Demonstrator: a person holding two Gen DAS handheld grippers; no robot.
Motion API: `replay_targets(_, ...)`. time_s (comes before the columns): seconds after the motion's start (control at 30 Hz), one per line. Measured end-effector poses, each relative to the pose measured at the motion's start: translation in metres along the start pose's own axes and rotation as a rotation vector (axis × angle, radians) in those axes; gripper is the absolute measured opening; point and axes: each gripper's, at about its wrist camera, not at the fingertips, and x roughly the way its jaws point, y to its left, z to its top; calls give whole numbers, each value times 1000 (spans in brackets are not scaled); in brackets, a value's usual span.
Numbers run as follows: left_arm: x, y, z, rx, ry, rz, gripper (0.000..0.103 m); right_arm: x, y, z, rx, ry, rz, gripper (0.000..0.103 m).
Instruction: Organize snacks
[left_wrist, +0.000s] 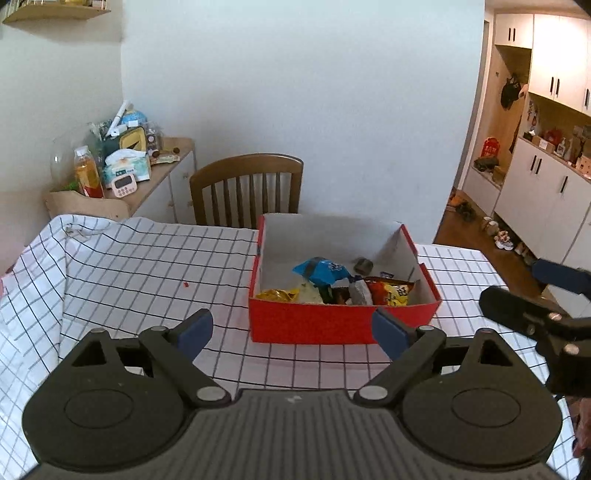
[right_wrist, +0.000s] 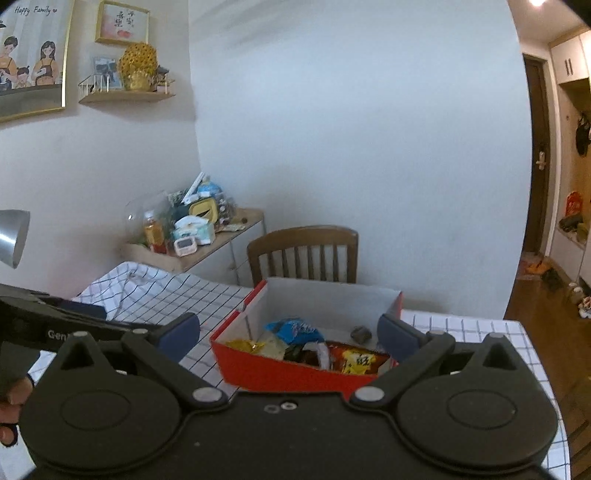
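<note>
The tabletop (left_wrist: 147, 258) carries a white cloth with a dark grid and stands against a plain white wall, with a wooden chair (left_wrist: 246, 188) pushed in on its far side.

Left wrist view: the left tongs (left_wrist: 291, 332) stand wide and hold nothing. The red box (left_wrist: 332, 321) sits at 12 o'clock, just beyond the fingertips. Inside it lie the snacks: a blue packet (left_wrist: 321, 269), a yellow packet (left_wrist: 277, 294), a red-and-yellow bag (left_wrist: 391, 291) and a small dark item (left_wrist: 364, 264) near the far wall. The right tongs (left_wrist: 524, 295) enter at 3 o'clock; from this side their spread cannot be told. A cluttered side cabinet (left_wrist: 162, 173) stands at 10 o'clock, white wardrobes (left_wrist: 554, 74) at 2 o'clock. One tiny red scrap (left_wrist: 186, 284) lies on the cloth.

Right wrist view: the right tongs (right_wrist: 288, 332) are wide and hold nothing, aimed at the red box (right_wrist: 288, 373) at 12 o'clock. The left tongs (right_wrist: 85, 314) cross at 9 o'clock. A wall shelf (right_wrist: 125, 96) hangs at 11 o'clock.

Judgement: no loose snack shows on the cloth, so collection appears essentially complete. Any remaining work is likely tidying inside the box.
</note>
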Motion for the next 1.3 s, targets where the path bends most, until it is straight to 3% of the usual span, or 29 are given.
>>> replay_targets(1.3, -20, -2, -6, -13, -33, -39, 93, 1, 1, -4, 61, 36, -69, 103)
